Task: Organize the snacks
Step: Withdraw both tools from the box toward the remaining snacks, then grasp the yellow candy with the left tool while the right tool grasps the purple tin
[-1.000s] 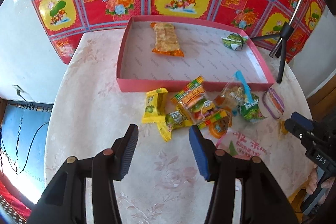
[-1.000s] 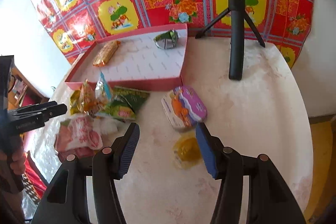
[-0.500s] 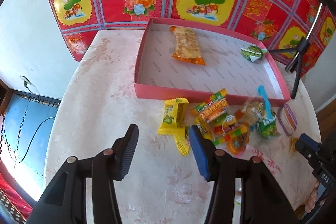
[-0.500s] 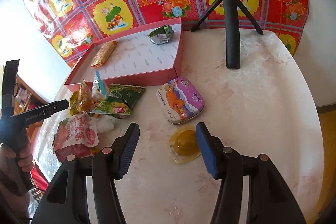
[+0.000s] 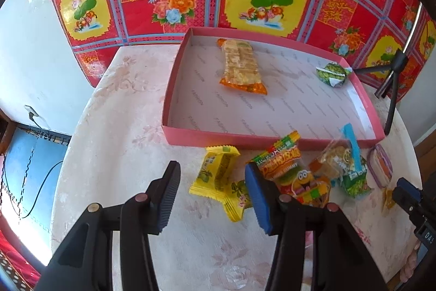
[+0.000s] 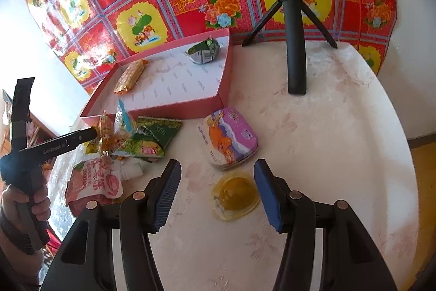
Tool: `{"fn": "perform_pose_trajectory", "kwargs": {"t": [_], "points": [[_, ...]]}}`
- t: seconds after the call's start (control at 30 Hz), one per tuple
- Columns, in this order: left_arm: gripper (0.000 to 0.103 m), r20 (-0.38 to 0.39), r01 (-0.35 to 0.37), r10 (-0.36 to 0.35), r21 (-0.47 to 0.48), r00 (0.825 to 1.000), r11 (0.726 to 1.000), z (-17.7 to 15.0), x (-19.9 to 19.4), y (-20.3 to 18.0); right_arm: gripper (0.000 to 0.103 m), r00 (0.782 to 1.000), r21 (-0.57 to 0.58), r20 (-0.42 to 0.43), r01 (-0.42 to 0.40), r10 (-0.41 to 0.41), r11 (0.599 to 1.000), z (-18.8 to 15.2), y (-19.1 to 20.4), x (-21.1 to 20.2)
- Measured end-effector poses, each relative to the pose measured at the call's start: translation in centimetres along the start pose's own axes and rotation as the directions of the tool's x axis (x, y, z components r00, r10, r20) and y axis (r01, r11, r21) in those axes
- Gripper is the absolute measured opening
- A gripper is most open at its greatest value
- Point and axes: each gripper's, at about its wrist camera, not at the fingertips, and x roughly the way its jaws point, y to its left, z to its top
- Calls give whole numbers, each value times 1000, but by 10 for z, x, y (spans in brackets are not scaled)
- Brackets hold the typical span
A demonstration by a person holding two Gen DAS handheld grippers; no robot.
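The left tool hangs over the tabletop with its jaws parted and nothing gripped; a yellow snack packet lies on the cloth just ahead, between the lines of its fingers. Beside it sits a gummy pack printed with "GUMMY" and a cartoon face, then a clear packet with a blue strip. The pink box behind them holds an orange cracker packet and a green-wrapped sweet; its lining carries a repeated word too small to read.

The right tool is likewise released, empty, with a yellow jelly cup on the tabletop between its fingers, untouched. Just beyond lie a purple tin, a green packet and a red pouch with Chinese characters. A black tripod stands further back.
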Motion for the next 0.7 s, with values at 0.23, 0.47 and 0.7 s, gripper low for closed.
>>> {"fn": "perform_pose_trajectory", "kwargs": {"t": [0.23,0.47,0.7], "points": [[52,-40,-16,14,-27,999,1000,-4,10,9,57,1000,-35,-5,29,-29,999,13,2,14],[52,-8,-39,40,37,999,999,-9,10,3,63,997,-51,-7,72,-72,996,14,3,29],[52,4,-31,31,54,1000,998,-10,10,3,76,996,-73,20,90,-89,993,10,10,34]]}}
